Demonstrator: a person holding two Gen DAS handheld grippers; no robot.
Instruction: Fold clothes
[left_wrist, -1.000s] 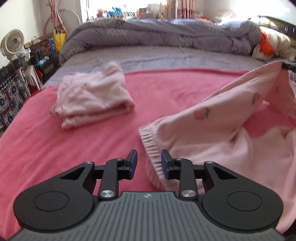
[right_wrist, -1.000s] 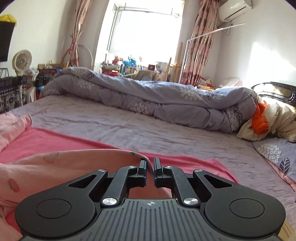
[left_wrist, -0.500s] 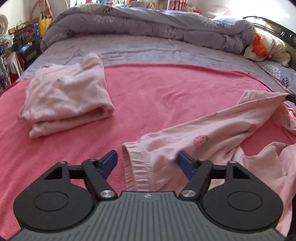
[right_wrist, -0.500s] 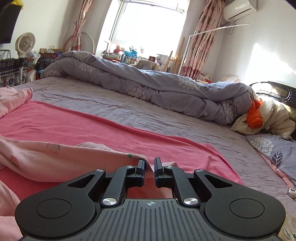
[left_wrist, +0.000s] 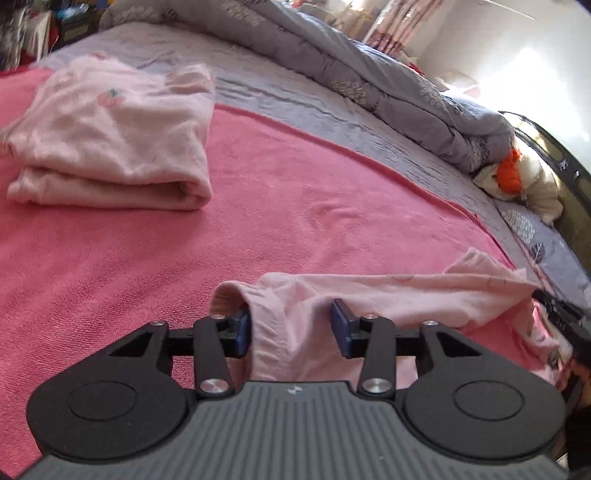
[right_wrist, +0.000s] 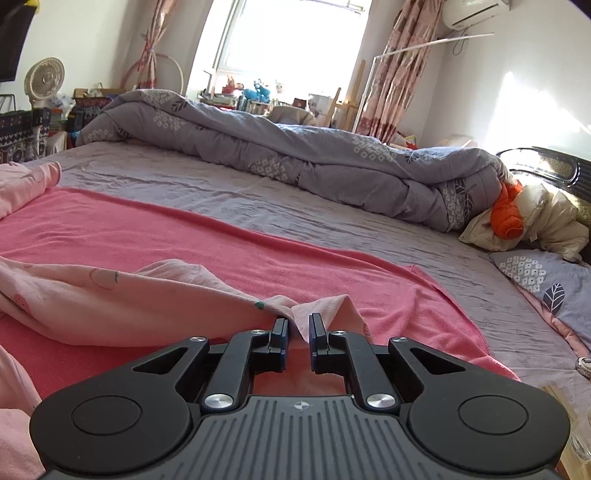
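On the bed's pink blanket, the left tool, just opening, straddles the pink pyjama trousers unclamped, while the right tool pinches their far end.

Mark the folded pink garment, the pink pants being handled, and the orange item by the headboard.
folded pink garment (left_wrist: 110, 140), left wrist view, top layer.
pink pants (left_wrist: 291, 325), left wrist view, cuff end between open jaws.
orange item (right_wrist: 506, 216), right wrist view, its middle.

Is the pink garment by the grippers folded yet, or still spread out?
Not folded: the pink strawberry-print garment lies stretched and rumpled across the pink blanket, unlike the folded pink garment beyond.
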